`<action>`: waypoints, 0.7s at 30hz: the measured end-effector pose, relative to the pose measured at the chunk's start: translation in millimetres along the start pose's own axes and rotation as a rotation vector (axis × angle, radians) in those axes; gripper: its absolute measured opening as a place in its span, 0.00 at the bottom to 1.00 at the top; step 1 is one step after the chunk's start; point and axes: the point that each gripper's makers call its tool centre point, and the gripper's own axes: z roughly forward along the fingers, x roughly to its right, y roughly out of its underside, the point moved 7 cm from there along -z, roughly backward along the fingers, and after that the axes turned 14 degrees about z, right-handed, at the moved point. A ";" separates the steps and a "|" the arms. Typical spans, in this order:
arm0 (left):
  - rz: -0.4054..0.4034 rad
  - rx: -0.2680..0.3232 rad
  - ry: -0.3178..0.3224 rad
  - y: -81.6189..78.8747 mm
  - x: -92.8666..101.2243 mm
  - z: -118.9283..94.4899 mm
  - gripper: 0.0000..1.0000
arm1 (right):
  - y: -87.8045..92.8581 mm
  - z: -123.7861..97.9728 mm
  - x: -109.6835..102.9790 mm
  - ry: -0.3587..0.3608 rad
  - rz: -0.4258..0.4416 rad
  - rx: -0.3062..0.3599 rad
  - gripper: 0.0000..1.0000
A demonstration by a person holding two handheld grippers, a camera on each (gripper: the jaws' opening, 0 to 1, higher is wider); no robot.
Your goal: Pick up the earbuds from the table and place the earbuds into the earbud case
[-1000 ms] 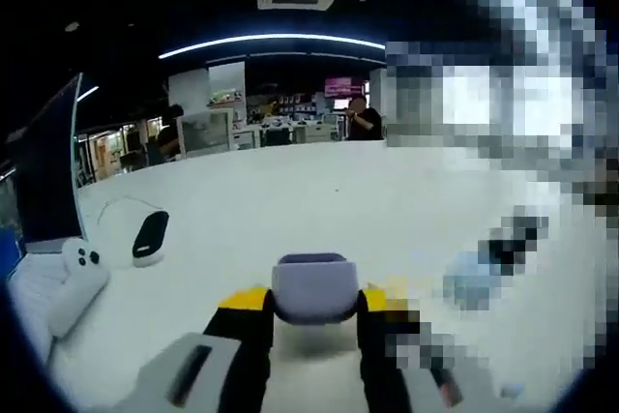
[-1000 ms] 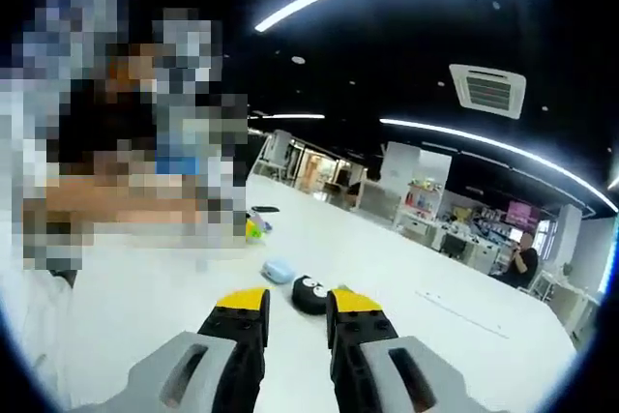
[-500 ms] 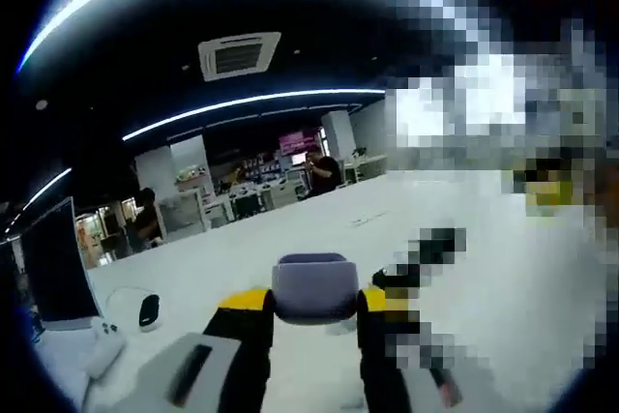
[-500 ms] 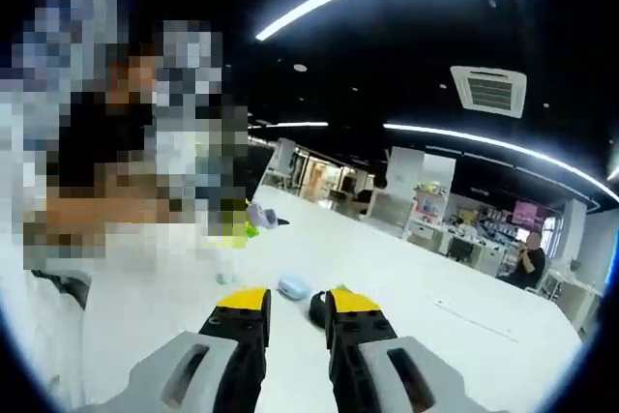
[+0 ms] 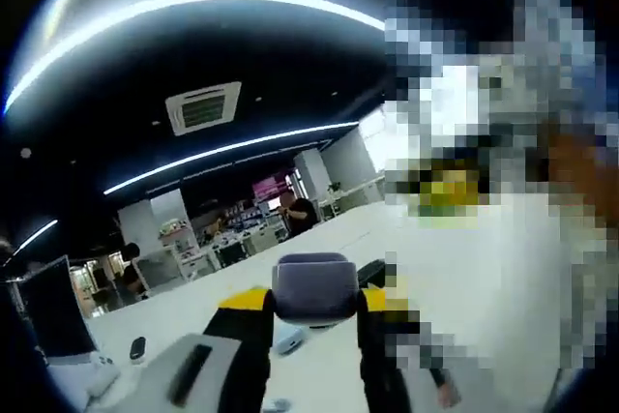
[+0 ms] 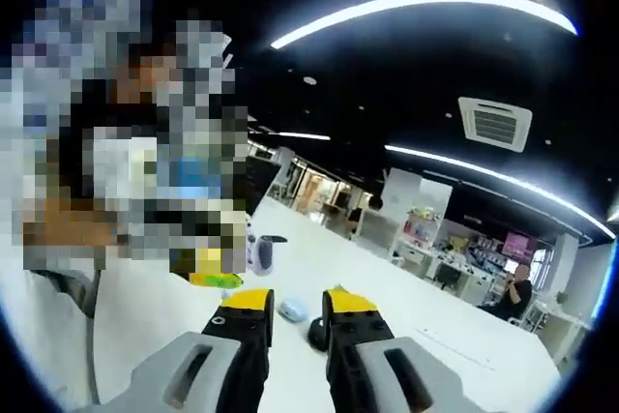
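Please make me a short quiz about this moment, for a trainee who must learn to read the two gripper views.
1. True or false: the left gripper holds nothing.
2. In the right gripper view, what lies on the table just beyond the right gripper?
A. a light blue item and a black item
B. a red cup
C. an open book
3. Missing word: the jaw tips are ___ in colour.

Key: 1 false, it grips the purple earbud case; 2 A; 3 yellow.
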 end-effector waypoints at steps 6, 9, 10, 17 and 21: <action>0.079 0.047 -0.017 -12.1 13.3 -5.6 0.35 | 14.0 7.1 -12.2 -0.129 0.152 -0.045 0.19; 0.100 0.064 -0.031 -13.5 16.6 -7.1 0.35 | 10.1 8.4 -14.3 -0.248 0.462 0.011 0.25; 0.115 0.073 -0.043 -14.1 16.8 -7.5 0.35 | 11.7 9.4 -12.6 -0.243 0.493 0.008 0.25; 0.125 0.121 -0.083 -28.0 15.6 -10.8 0.35 | 15.1 18.9 -19.9 -0.365 0.679 0.045 0.28; 0.124 0.154 -0.088 -36.2 18.1 -13.8 0.35 | 12.7 19.7 -21.6 -0.395 0.710 0.066 0.31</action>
